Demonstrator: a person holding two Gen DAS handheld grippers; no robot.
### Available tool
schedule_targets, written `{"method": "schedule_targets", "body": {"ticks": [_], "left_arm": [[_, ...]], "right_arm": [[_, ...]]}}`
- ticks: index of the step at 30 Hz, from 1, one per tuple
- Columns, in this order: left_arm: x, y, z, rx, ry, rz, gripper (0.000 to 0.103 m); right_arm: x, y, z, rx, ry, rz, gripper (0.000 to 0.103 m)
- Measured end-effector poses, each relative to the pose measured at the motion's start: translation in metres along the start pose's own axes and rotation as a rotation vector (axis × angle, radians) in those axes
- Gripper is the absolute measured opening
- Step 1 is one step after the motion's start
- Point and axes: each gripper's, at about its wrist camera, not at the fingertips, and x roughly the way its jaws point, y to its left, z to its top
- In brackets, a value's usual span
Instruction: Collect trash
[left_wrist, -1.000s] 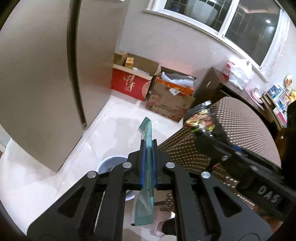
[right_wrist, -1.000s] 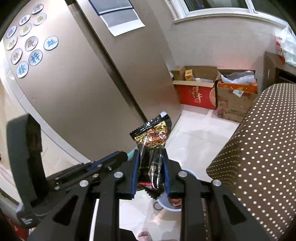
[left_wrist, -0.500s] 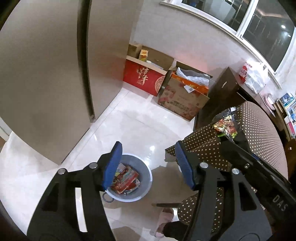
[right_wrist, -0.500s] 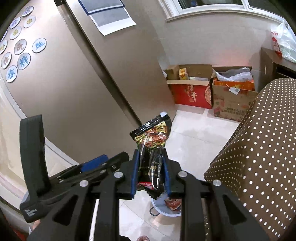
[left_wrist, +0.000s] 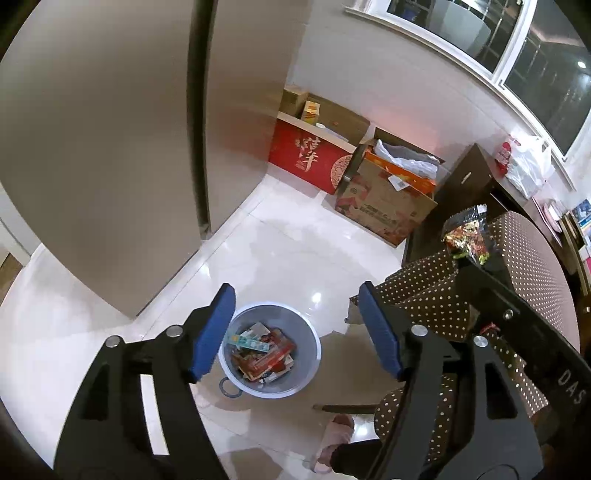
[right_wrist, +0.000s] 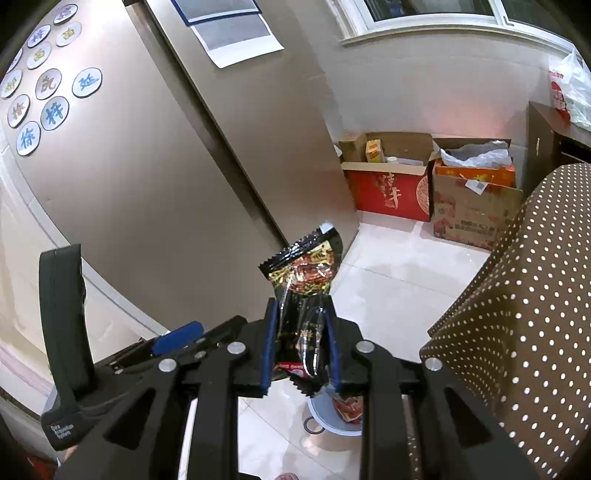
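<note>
Two sets of jaws were at work above the floor. The left gripper had its jaws standing wide apart and had just been opening, with nothing between them; through the gap the grey bin sat directly below on the white floor, already holding several wrappers, a pale teal one lying on top of the pile. The right gripper had its jaws clamped on a black snack wrapper, whose crimped upper end stood up above the pads. In the right wrist view the bin showed just below and slightly right of those jaws, partly hidden by them. By my reading the left side's share of this round was done, and the black wrapper was what remained to be dropped. A polka-dot covered seat rose close on the right, and cardboard boxes stood against the far wall.
</note>
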Motion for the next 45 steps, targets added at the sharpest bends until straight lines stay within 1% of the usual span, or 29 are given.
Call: {"method": "schedule_targets", "body": {"ticks": [2, 3, 4, 5, 6, 8, 10, 12, 14, 17, 19, 21, 27, 30, 35, 38, 41, 45], "left_arm": [[-0.002, 0.002, 0.000, 0.002, -0.002, 0.013, 0.073], [-0.003, 0.003, 0.001, 0.003, -0.001, 0.024, 0.076], [-0.005, 0.003, 0.001, 0.002, 0.000, 0.032, 0.078], [-0.006, 0.003, 0.002, 0.001, 0.004, 0.036, 0.079], [-0.007, 0.003, 0.002, 0.001, 0.014, 0.031, 0.082], [-0.010, 0.002, 0.002, 0.004, 0.028, 0.030, 0.082], [-0.017, 0.002, 0.001, 0.006, 0.018, 0.041, 0.083], [-0.027, -0.001, 0.001, 0.009, 0.011, 0.051, 0.083], [-0.038, -0.007, 0.000, 0.023, -0.002, 0.062, 0.083], [-0.067, -0.020, -0.003, 0.066, -0.055, 0.087, 0.085], [-0.084, -0.026, -0.005, 0.079, -0.090, 0.091, 0.087], [-0.105, -0.035, -0.008, 0.093, -0.131, 0.094, 0.088], [-0.161, -0.059, -0.020, 0.148, -0.225, 0.083, 0.089], [-0.185, -0.073, -0.028, 0.174, -0.262, 0.078, 0.091], [-0.225, -0.090, -0.042, 0.203, -0.336, 0.055, 0.092], [-0.250, -0.100, -0.053, 0.230, -0.387, 0.043, 0.093], [-0.275, -0.112, -0.065, 0.274, -0.454, 0.030, 0.094], [-0.300, -0.125, -0.080, 0.319, -0.529, 0.046, 0.095]], "right_arm": [[0.005, 0.002, 0.002, 0.008, -0.005, 0.016, 0.028], [0.007, 0.002, 0.002, 0.012, -0.009, 0.016, 0.037], [0.009, 0.003, 0.002, 0.016, -0.011, -0.003, 0.043], [0.010, 0.003, 0.003, 0.019, -0.011, -0.017, 0.051], [0.009, 0.003, 0.003, 0.021, -0.012, -0.018, 0.051], [0.003, 0.004, 0.003, 0.019, -0.022, -0.021, 0.052], [-0.005, 0.006, 0.002, 0.011, -0.035, -0.040, 0.055], [-0.018, 0.007, 0.001, 0.001, -0.040, -0.069, 0.061], [-0.031, 0.009, 0.000, -0.006, -0.052, -0.085, 0.062], [-0.059, 0.012, -0.001, -0.026, -0.076, -0.118, 0.068], [-0.082, 0.015, -0.004, -0.040, -0.106, -0.139, 0.070], [-0.107, 0.019, -0.008, -0.059, -0.134, -0.164, 0.076], [-0.176, 0.027, -0.021, -0.092, -0.236, -0.213, 0.082], [-0.209, 0.032, -0.030, -0.108, -0.286, -0.238, 0.084], [-0.252, 0.044, -0.044, -0.139, -0.356, -0.267, 0.087], [-0.280, 0.054, -0.054, -0.167, -0.412, -0.290, 0.090], [-0.301, 0.061, -0.065, -0.182, -0.455, -0.303, 0.091], [-0.326, 0.069, -0.076, -0.196, -0.509, -0.332, 0.092]]}}
